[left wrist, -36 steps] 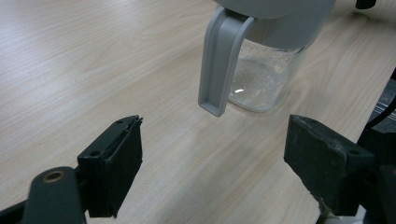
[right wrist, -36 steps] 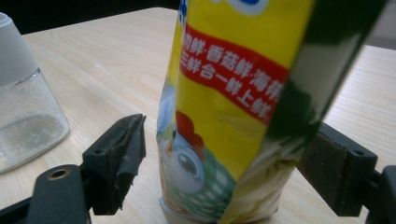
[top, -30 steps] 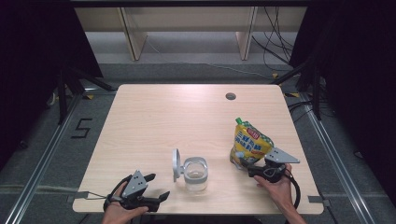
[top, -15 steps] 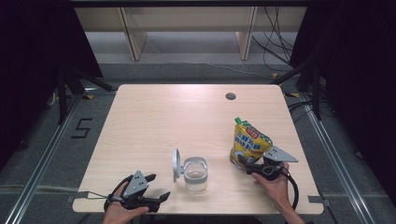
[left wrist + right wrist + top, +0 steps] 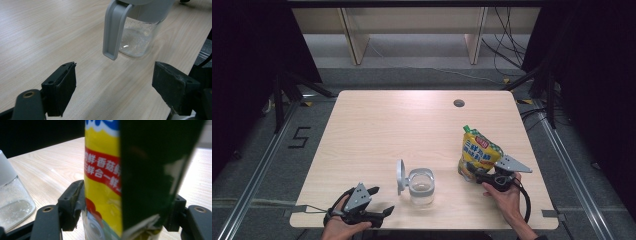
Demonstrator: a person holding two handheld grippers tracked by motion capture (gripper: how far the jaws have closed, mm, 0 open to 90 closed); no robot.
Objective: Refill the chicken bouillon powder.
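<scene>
Wooden table (image 5: 387, 130); right tool (image 5: 473, 172) gripping pouch (image 5: 478, 152).

Right gripper (image 5: 122, 215) jaws, just closing, flank the yellow-green pouch (image 5: 130, 175) at centre frame; jar (image 5: 12, 197) at lower left.

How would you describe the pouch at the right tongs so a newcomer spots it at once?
On the wooden table, look near the right front edge, right of the clear jar. The pouch stands upright between the right tongs, whose jaws have just been closing. It alone is yellow, with green sides and red banner.
</scene>
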